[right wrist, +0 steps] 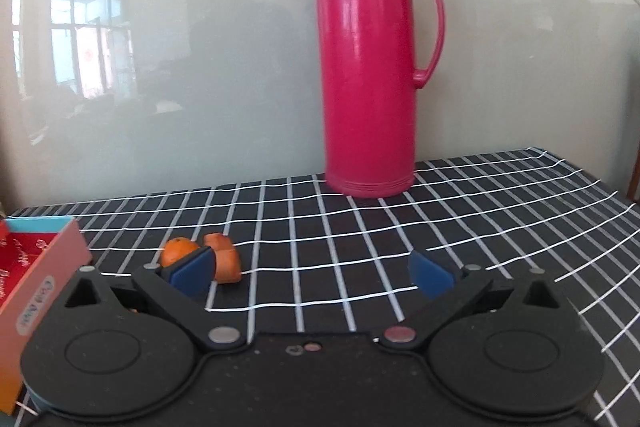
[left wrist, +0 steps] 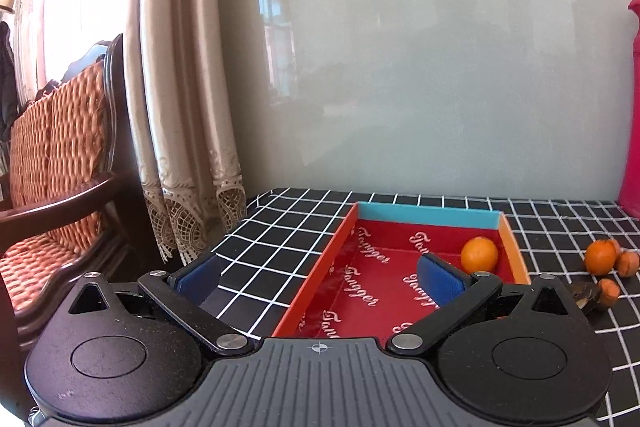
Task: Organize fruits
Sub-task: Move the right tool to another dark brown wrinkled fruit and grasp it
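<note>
A shallow red box [left wrist: 400, 283] with a blue far wall lies on the checked tablecloth, and one orange [left wrist: 479, 254] sits in its far right corner. My left gripper [left wrist: 320, 277] hovers open over the box's near left part, with nothing between its blue pads. Right of the box, an orange [left wrist: 599, 257] and small brownish fruits [left wrist: 627, 264] lie loose on the cloth. In the right wrist view the box [right wrist: 44, 267] is at the left edge, and an orange [right wrist: 178, 251] and orange-brown pieces [right wrist: 226, 261] lie just behind the left finger. My right gripper [right wrist: 311, 273] is open and empty.
A tall pink thermos jug [right wrist: 368, 67] stands at the back against the glossy grey wall. A wooden chair with a woven cushion [left wrist: 60, 155] and curtains [left wrist: 180, 107] stand left of the table. Checked cloth [right wrist: 460, 227] stretches to the right of the fruit.
</note>
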`<state>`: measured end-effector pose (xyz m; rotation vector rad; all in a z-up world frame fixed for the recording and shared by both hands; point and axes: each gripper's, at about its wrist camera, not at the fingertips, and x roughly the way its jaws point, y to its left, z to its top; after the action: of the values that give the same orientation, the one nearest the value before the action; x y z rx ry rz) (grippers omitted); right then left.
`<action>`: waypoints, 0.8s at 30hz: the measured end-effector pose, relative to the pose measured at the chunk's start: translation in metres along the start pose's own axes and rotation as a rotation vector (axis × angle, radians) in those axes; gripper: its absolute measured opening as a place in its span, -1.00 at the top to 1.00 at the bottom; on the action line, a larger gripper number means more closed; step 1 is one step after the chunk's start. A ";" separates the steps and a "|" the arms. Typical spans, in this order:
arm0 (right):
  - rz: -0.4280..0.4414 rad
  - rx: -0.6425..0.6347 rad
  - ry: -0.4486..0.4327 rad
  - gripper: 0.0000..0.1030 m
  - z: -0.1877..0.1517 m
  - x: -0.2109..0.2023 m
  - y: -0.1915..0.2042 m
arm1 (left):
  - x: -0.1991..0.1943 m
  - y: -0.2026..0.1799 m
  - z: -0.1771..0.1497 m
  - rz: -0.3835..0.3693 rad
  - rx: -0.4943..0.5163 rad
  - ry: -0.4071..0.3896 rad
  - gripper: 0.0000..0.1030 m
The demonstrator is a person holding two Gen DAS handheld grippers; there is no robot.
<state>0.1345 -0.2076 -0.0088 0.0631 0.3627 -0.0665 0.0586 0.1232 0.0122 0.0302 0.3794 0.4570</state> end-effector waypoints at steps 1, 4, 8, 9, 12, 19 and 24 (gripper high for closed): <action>0.015 -0.013 -0.001 -1.00 -0.001 -0.001 0.003 | 0.001 0.000 0.000 0.002 0.001 0.003 -1.00; 0.054 -0.075 0.002 -1.00 -0.005 -0.002 0.017 | 0.005 0.003 0.000 0.003 -0.001 0.019 -1.00; 0.108 -0.143 0.004 -1.00 -0.009 -0.003 0.036 | 0.005 0.006 -0.001 0.004 -0.010 0.016 -1.00; 0.113 -0.153 0.007 -1.00 -0.010 -0.002 0.041 | 0.005 0.007 -0.001 0.004 -0.010 0.017 -1.00; 0.103 -0.169 0.022 -0.96 -0.013 0.003 0.050 | 0.007 0.009 -0.003 0.005 -0.007 0.026 -1.00; 0.142 -0.187 0.020 -0.81 -0.013 0.006 0.068 | 0.007 0.018 -0.004 0.015 -0.014 0.026 -1.00; 0.229 -0.222 0.073 -0.44 -0.020 0.010 0.090 | 0.009 0.028 -0.007 0.022 -0.016 0.034 -1.00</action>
<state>0.1435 -0.1170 -0.0266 -0.1129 0.4313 0.2027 0.0516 0.1520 0.0056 0.0114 0.4094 0.4832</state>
